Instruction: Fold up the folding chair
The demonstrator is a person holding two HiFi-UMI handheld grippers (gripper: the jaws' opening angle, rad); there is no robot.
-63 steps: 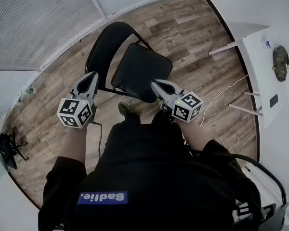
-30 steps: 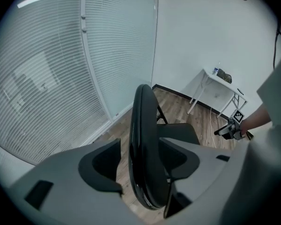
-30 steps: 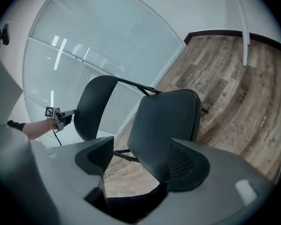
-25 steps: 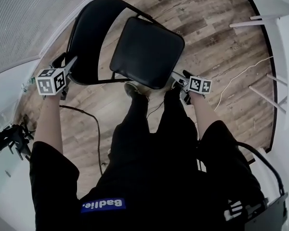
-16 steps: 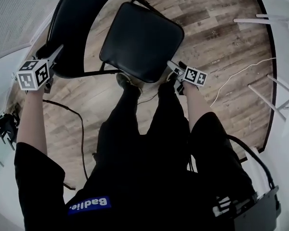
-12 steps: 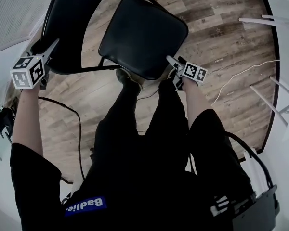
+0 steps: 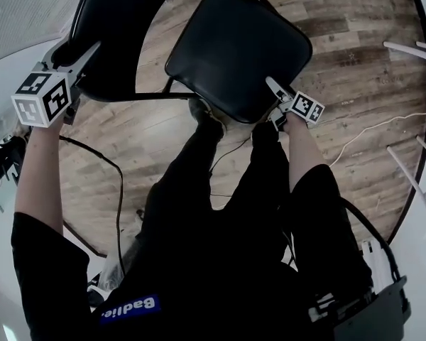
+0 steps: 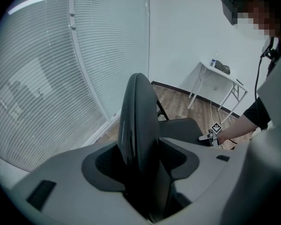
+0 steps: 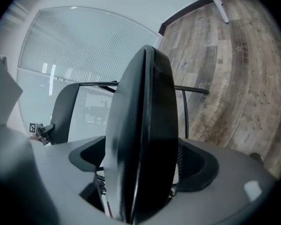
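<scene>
The black folding chair stands unfolded on the wood floor, its padded seat [image 7: 238, 48] right of the curved backrest [image 7: 121, 20]. My left gripper [image 7: 91, 50] is at the backrest's near edge. In the left gripper view the backrest [image 8: 138, 121] fills the gap between the jaws, and the left gripper [image 8: 145, 175] is shut on it. My right gripper [image 7: 273, 87] is at the seat's near right corner. In the right gripper view the seat's edge [image 9: 145, 135] stands between the wide jaws of the right gripper [image 9: 140, 175], which do not press on it.
The person's legs and a shoe [image 7: 207, 119] are just below the seat's near edge. A black cable [image 7: 92, 155] trails over the floor on the left. White table legs [image 7: 412, 48] and a white cord [image 7: 369, 137] lie to the right. Window blinds [image 8: 61, 78] run behind the chair.
The right gripper has dropped beside the seat and its jaws now straddle the seat's near corner. The left gripper has stayed on the backrest's edge.
</scene>
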